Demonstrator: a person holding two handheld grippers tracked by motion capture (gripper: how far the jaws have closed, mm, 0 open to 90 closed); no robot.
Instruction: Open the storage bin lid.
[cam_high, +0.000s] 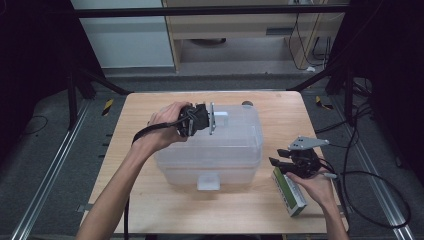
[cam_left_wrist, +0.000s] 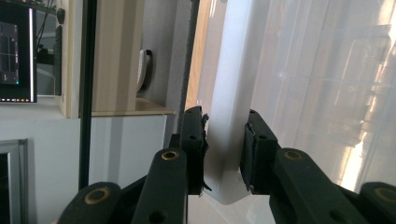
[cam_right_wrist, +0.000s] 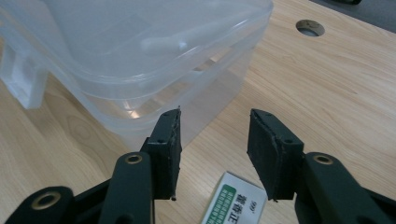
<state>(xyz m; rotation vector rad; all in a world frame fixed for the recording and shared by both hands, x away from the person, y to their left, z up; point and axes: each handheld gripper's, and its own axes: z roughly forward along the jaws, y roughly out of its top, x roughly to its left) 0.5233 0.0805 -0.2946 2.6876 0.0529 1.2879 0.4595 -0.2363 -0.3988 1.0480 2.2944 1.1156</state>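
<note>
**Left gripper clamps box latch as right hovers over carton**

A clear plastic box (cam_high: 210, 150) with its lid on sits in the middle of a wooden table (cam_high: 150, 200). The left gripper (cam_high: 214, 118), held in the person's left hand (cam_high: 165, 127), lies across the far edge of the box. In the left gripper view its jaws are clenched on the far white latch (cam_left_wrist: 226, 135) of the lid, one pad pressed against each face of the flap. A matching latch (cam_high: 208, 182) hangs at the near side of the box, untouched.

At the right, the right gripper (cam_high: 276, 162) is held low by the person's right hand (cam_high: 315, 187), just beside the box's right wall. Its jaws stand apart, gripping nothing. In the right gripper view the gap between them frames bare table and the corner of a green-and-white carton (cam_right_wrist: 233, 203). In the high view that carton (cam_high: 290, 192) lies flat on the table, near the right edge, partly under the gripper and hand. A round hole (cam_right_wrist: 309, 27) shows in the tabletop beyond the box's far right corner.
</note>
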